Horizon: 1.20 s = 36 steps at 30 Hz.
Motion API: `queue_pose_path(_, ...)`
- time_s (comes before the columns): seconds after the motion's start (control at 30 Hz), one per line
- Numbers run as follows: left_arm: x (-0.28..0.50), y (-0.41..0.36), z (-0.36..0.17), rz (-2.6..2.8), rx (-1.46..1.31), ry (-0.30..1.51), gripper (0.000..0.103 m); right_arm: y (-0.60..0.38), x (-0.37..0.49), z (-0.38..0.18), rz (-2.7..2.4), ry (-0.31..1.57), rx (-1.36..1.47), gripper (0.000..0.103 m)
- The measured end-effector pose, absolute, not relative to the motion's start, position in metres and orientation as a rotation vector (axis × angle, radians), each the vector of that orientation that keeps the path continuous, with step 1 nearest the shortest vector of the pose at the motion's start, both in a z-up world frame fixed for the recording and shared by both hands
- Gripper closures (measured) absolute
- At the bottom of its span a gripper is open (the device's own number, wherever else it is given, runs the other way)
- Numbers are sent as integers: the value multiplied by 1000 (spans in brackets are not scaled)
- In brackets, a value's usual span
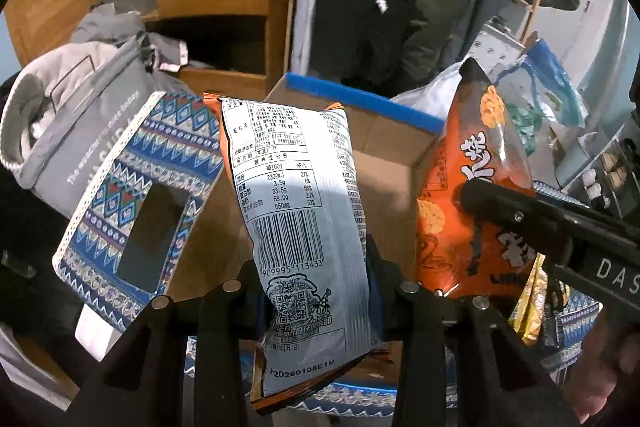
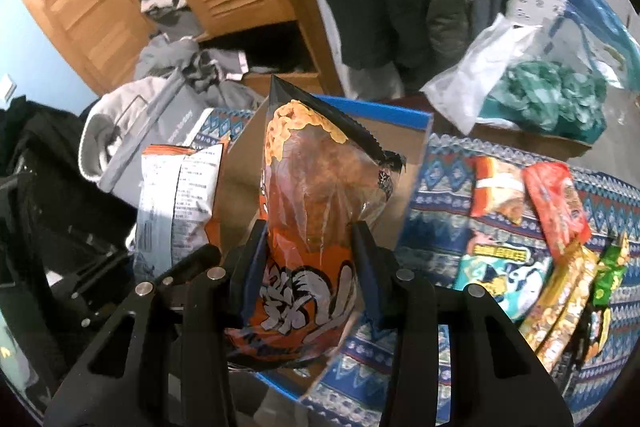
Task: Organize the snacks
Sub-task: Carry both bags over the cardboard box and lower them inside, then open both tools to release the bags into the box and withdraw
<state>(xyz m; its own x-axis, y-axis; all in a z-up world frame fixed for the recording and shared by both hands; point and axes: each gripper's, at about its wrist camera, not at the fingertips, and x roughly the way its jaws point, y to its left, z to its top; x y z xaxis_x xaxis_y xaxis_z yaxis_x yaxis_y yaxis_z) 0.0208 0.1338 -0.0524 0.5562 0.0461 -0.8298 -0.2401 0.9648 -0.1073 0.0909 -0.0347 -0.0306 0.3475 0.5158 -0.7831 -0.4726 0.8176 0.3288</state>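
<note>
On the far left a grey bag (image 1: 80, 123) slumps beside a patterned cloth (image 1: 132, 195). The left gripper (image 1: 316, 283) is clamped on a white-backed snack bag (image 1: 300, 211), its label and barcode facing the camera, held up over an open cardboard box (image 1: 384, 163) with a blue edge. To its right the right gripper (image 2: 308, 251) is clamped on an orange snack bag (image 2: 316, 195), also held up over the box. Farther right, more snack packets (image 2: 532, 227) lie on the cloth-covered tabletop (image 2: 436, 187), and behind them a clear bag (image 2: 548, 99) holds teal contents.
</note>
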Motion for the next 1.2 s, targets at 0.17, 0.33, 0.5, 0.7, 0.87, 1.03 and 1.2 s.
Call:
queue_pose_path(0.17, 24, 144, -65, 199, -237, 996, 65, -16, 91, -40, 653, 1059, 19, 61)
queue_pose_path(0.33, 27, 145, -73, 237, -225, 1028, 64, -7, 96, -53, 643, 1099, 5, 60)
queue_pose_path(0.5, 24, 138, -72, 258, -166, 1024, 47, -7, 97, -59, 639, 1109, -5, 56)
queue_pose_path(0.7, 25, 133, -64, 251, -159, 1010, 34, -16, 96, -62, 610, 1104, -17, 32)
queue_pose_path(0.87, 27, 127, -60, 234, -167, 1004, 34, -32, 96, -58, 575, 1095, -3, 29)
queue_pose_path(1.03, 30, 116, -59, 195, -182, 1012, 34, -55, 99, -54, 537, 1088, 15, 29)
queue_pose_path(1.2, 34, 101, -58, 166, -168, 1019, 34, -76, 99, -52, 504, 1077, 11, 29)
